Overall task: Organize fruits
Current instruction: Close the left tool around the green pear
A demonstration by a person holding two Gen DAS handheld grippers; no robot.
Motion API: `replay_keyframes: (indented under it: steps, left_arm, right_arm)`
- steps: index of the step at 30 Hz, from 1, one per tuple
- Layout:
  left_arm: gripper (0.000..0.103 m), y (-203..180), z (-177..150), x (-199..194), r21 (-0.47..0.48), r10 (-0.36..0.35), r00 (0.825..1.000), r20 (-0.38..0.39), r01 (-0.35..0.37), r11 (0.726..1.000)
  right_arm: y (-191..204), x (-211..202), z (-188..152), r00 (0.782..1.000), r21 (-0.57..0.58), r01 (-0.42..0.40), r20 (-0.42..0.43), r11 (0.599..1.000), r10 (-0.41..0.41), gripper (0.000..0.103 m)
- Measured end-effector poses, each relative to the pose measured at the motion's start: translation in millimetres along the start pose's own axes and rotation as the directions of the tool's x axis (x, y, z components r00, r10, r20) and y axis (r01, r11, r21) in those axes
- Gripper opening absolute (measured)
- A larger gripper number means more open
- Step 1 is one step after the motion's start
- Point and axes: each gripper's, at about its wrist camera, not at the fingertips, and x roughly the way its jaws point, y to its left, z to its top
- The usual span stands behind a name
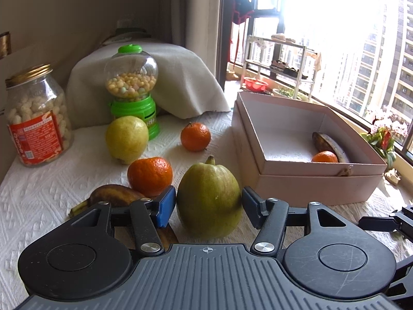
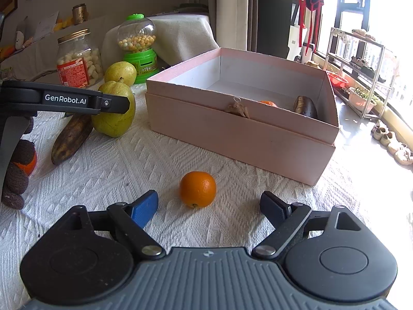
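My left gripper [image 1: 209,208] is open with its pads on either side of a green pear [image 1: 208,201] standing on the white cloth; small gaps show at both pads. A tangerine [image 1: 150,176], a brown banana [image 1: 116,197], a yellow pear [image 1: 127,139] and another tangerine [image 1: 195,136] lie behind it. The pink box [image 1: 317,186] at the right holds a tangerine [image 1: 324,157] and a dark banana [image 1: 330,146]. My right gripper [image 2: 209,208] is open, with a tangerine [image 2: 197,189] on the cloth just ahead between its fingers. The box [image 2: 240,134] stands beyond it.
A glass jar of snacks [image 1: 36,118] and a green candy dispenser [image 1: 131,87] stand at the back left by a draped white cloth [image 1: 180,77]. A window and a metal rack [image 1: 284,59] are to the right. The left gripper's body [image 2: 64,99] shows at the right view's left.
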Motion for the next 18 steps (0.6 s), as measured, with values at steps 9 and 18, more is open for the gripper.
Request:
replay_keyframes:
  steps: [9, 18]
  left_arm:
    - [0.062, -3.2, -5.0, -10.5, 0.037, 0.000, 1.000, -0.013, 0.001, 0.999]
    - [0.063, -5.1, -10.2, -8.0, 0.053, 0.014, 1.000, -0.003, -0.014, 0.999]
  right_arm:
    - [0.1, 0.0, 0.2, 1.000, 0.000, 0.001, 0.000, 1.000, -0.001, 0.088]
    - [0.4, 0.0, 0.3, 1.000, -0.001, 0.002, 0.000, 1.000, -0.002, 0.088]
